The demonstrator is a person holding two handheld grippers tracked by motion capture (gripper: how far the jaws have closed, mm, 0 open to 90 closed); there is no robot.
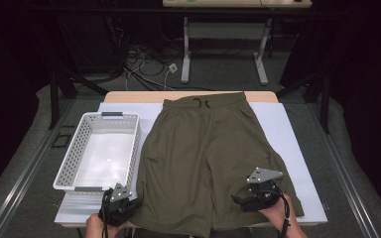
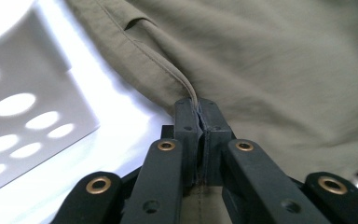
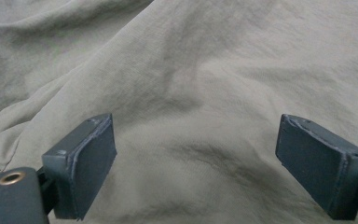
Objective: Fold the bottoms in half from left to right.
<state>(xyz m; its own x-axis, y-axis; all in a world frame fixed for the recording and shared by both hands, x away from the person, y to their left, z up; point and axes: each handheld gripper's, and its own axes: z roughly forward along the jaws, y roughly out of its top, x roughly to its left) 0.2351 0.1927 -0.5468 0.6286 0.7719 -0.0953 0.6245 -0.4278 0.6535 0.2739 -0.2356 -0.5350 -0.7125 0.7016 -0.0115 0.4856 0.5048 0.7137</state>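
Left claw (image 2: 199,122): nearest the lens in the left gripper view, jaws pressed together on the side hem of the shorts (image 2: 270,60), with a ridge of seam running up and away from the tips.
Left claw on the table: in the high view the left claw (image 1: 120,202) sits at the near left corner of the shorts (image 1: 203,158), held by a hand (image 1: 99,225) at the bottom edge.
Right claw (image 3: 205,163): jaws stand wide, one pad either side of a stretch of loose, wrinkled cloth; nothing is pinched between them.
Right claw on the table: in the high view the right claw (image 1: 255,194) rests over the near right leg of the shorts.
Shorts: spread flat ahead of both claws, waistband and drawstring at the far end, leg hems at the near end.
Basket (image 1: 74,186): white, perforated, just to the left of the left claw and beside the shorts.
Step in hand: likely taking hold of the near end of the shorts with both claws for a fold.
Doing it well: bring the right claw down to the hem edge and close on both layers, matching the left grip, so that the cloth lifts evenly.
Risk: a pinch on the top layer alone would drag the fabric askew.
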